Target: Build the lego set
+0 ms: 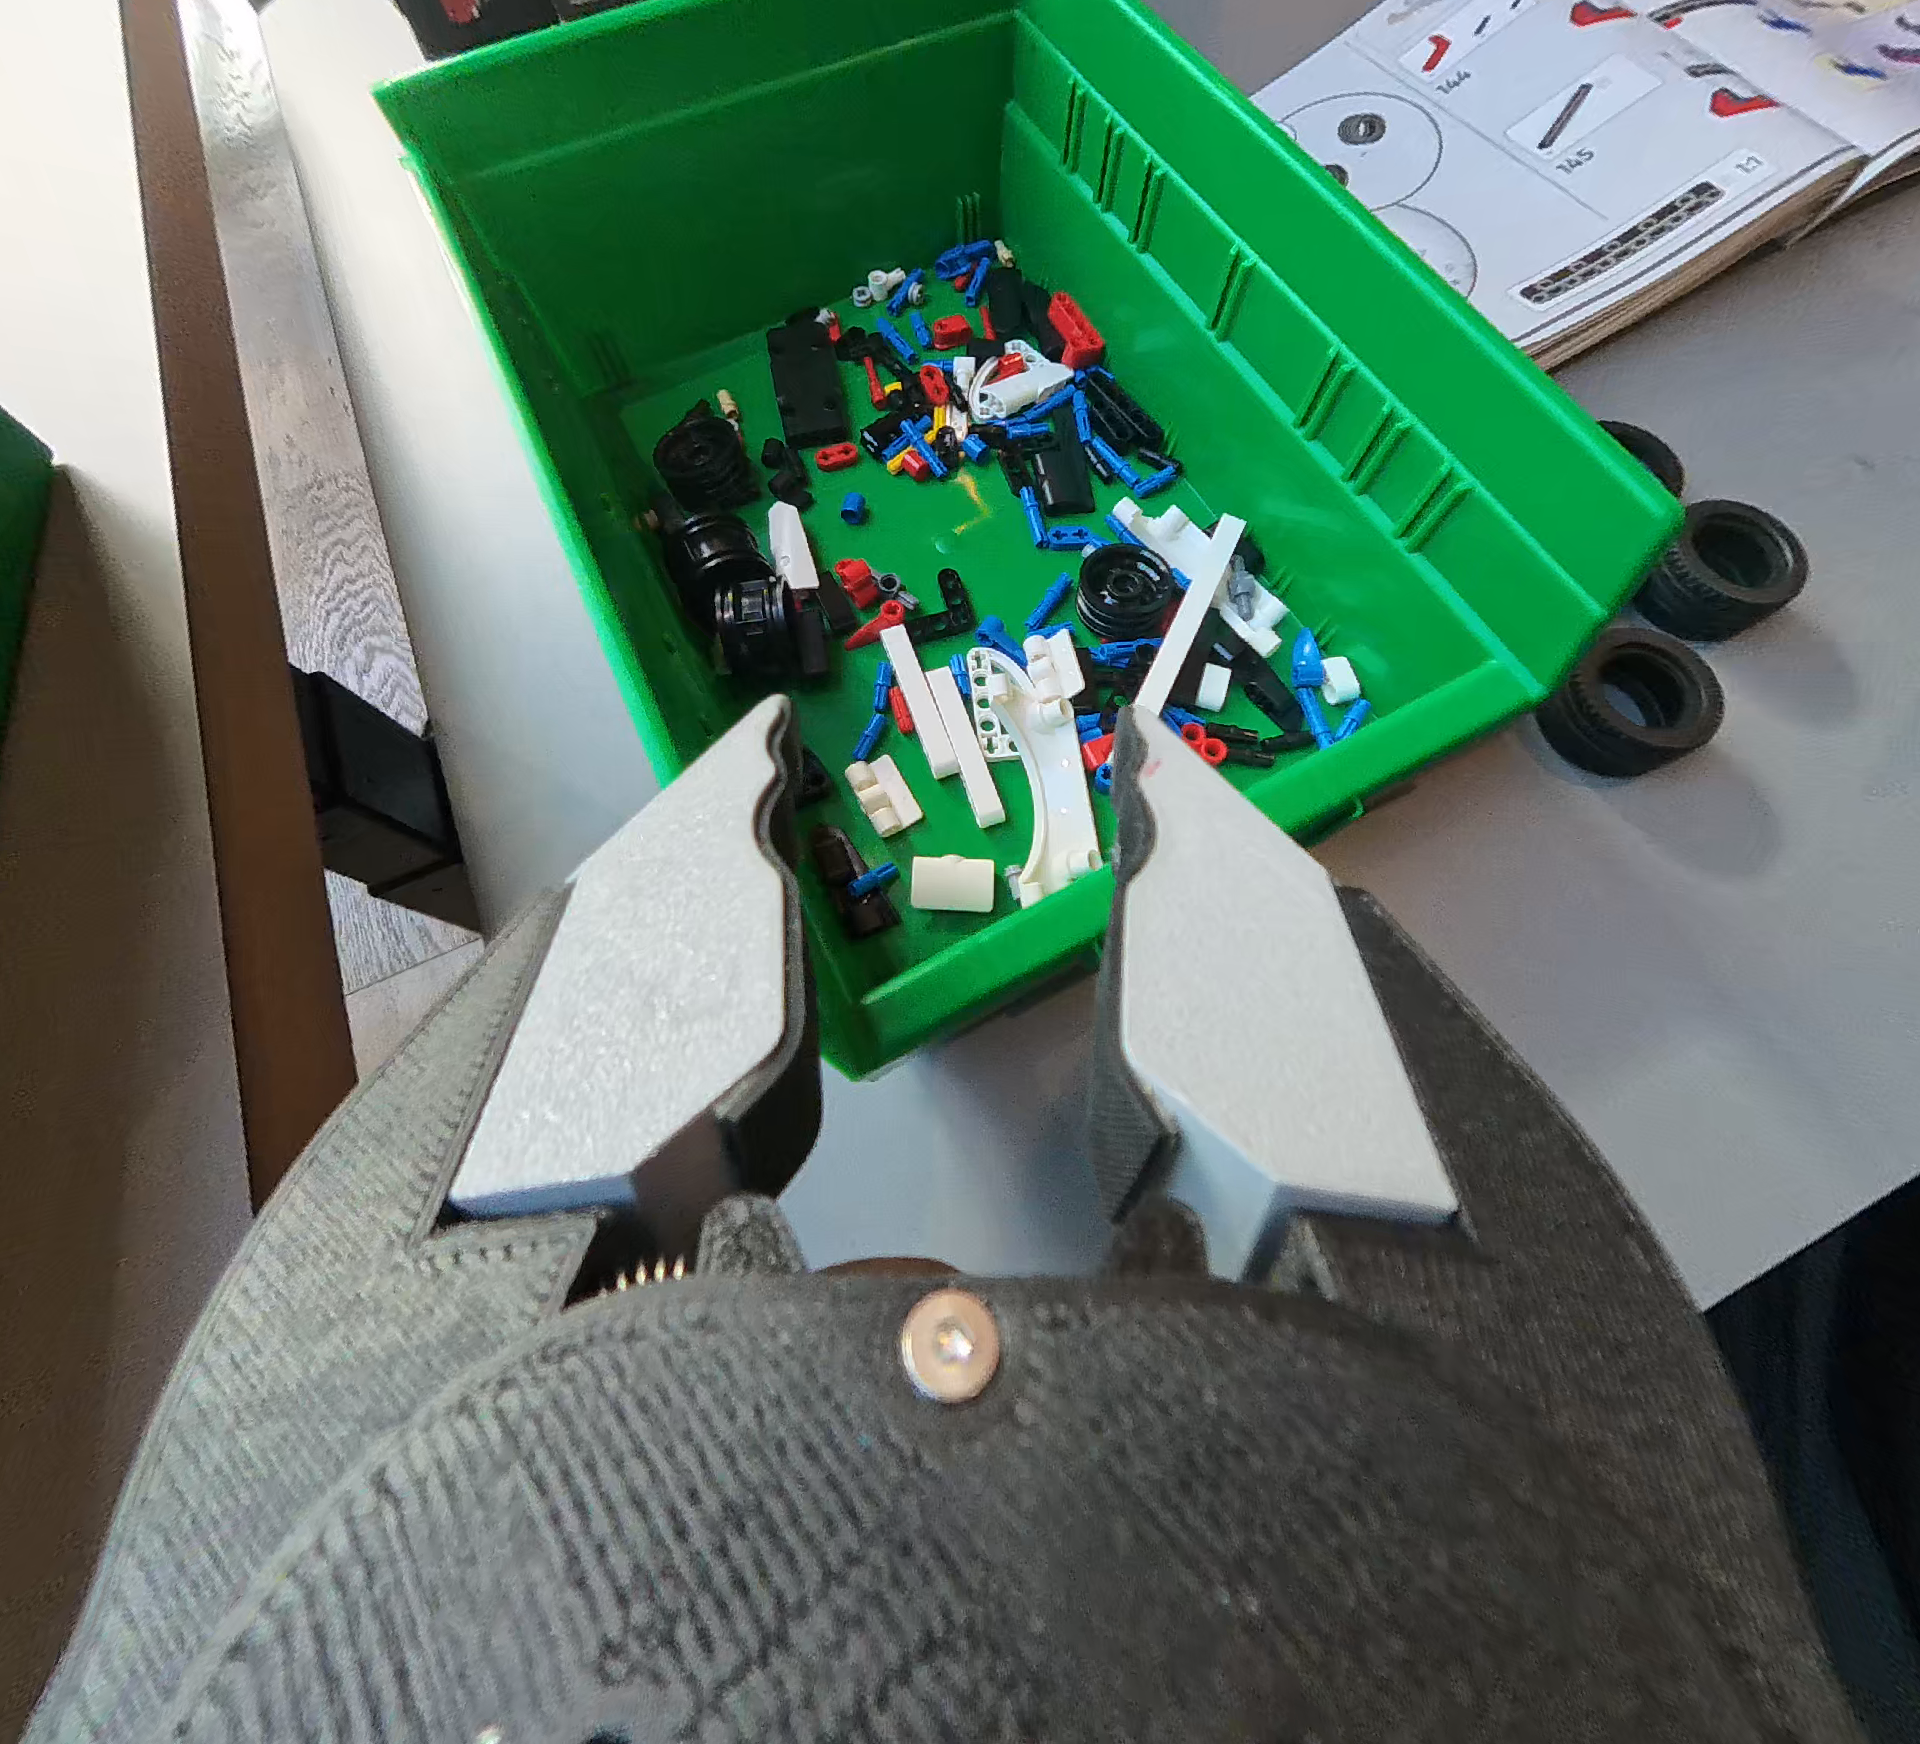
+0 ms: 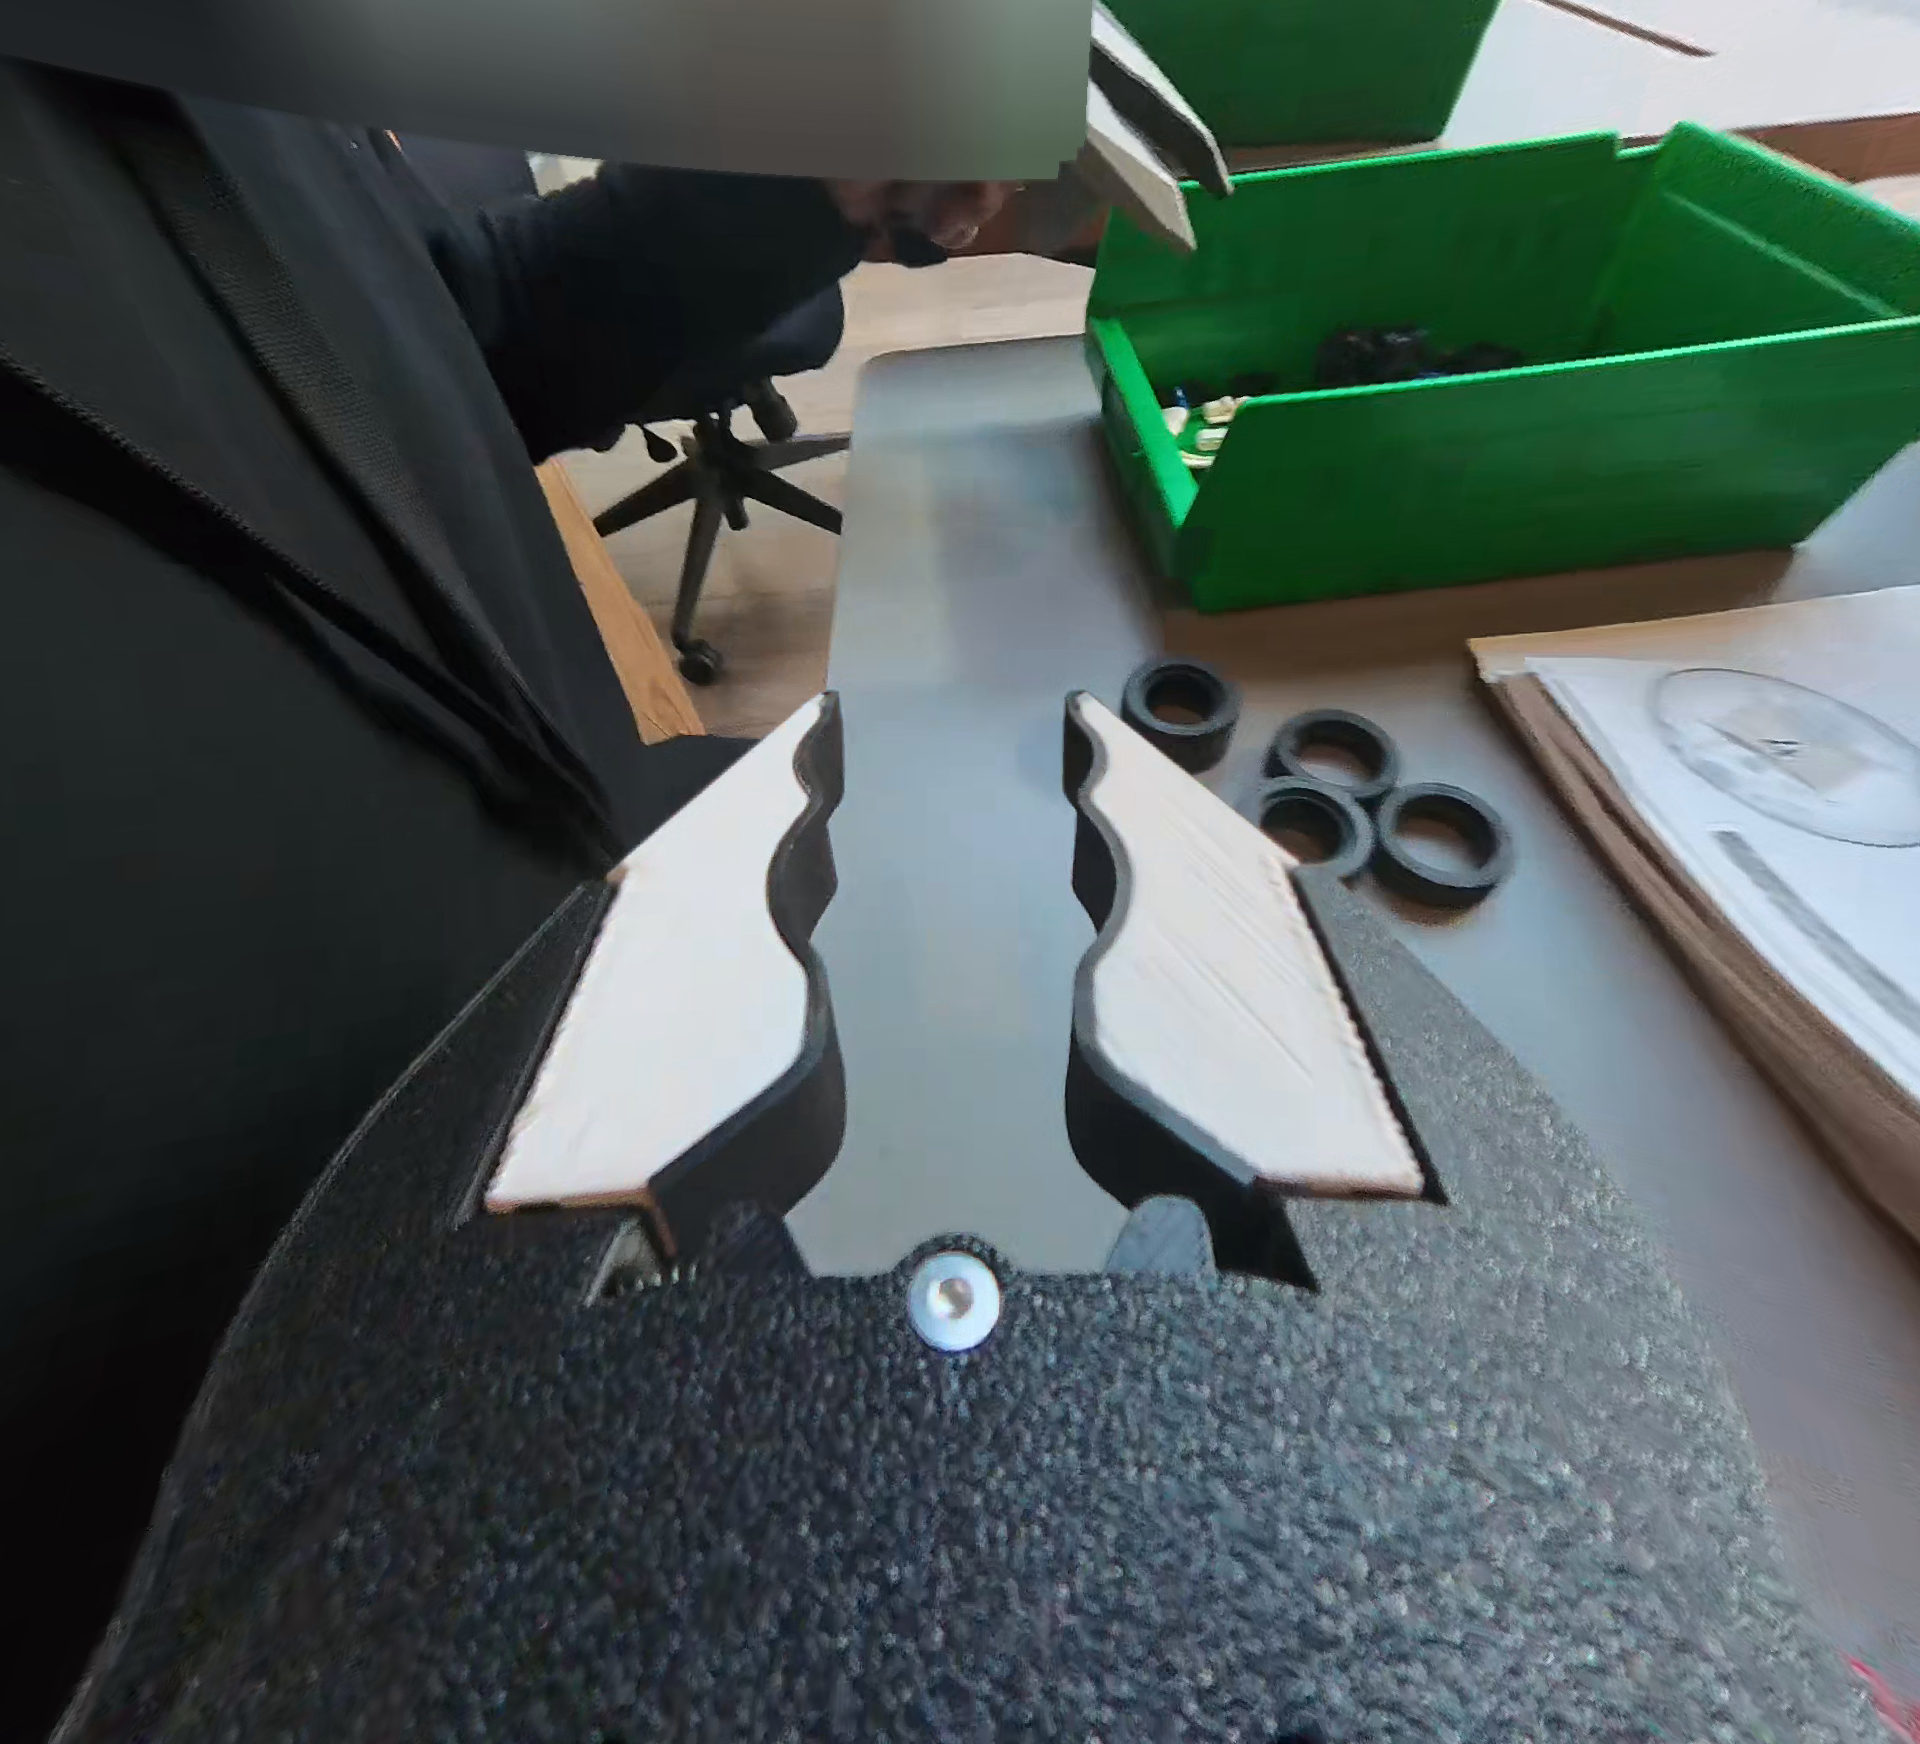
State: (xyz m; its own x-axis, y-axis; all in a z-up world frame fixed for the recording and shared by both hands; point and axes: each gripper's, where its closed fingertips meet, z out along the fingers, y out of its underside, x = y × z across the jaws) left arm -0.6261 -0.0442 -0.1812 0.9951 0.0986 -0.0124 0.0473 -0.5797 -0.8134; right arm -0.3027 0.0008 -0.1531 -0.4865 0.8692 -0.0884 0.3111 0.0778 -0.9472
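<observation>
So basically everything loose is kept corralled in the green bin (image 1: 727,136), which makes sense since the lego pieces (image 1: 997,551) are tiny and would get scattered across the table (image 1: 1558,1019) otherwise: blue pins, red connectors, white panels and black wheel hubs are all heaped on its floor, nothing assembled yet as far as can be seen. The left gripper (image 1: 951,723) is held right above the near end of the bin with its jaws spread wide and nothing between them, probably so a piece can be picked out next. The right gripper (image 2: 951,707) is parked low over bare table, also spread apart and empty, likely kept out of the way for now. Four black tyres (image 2: 1340,801) have been set aside just beside the bin, sorted out for the wheel step, it looks like. The instruction booklet (image 1: 1558,136) is left open beside the bin so it can be checked mid-build. A second green bin (image 2: 1299,11) is seen behind.
</observation>
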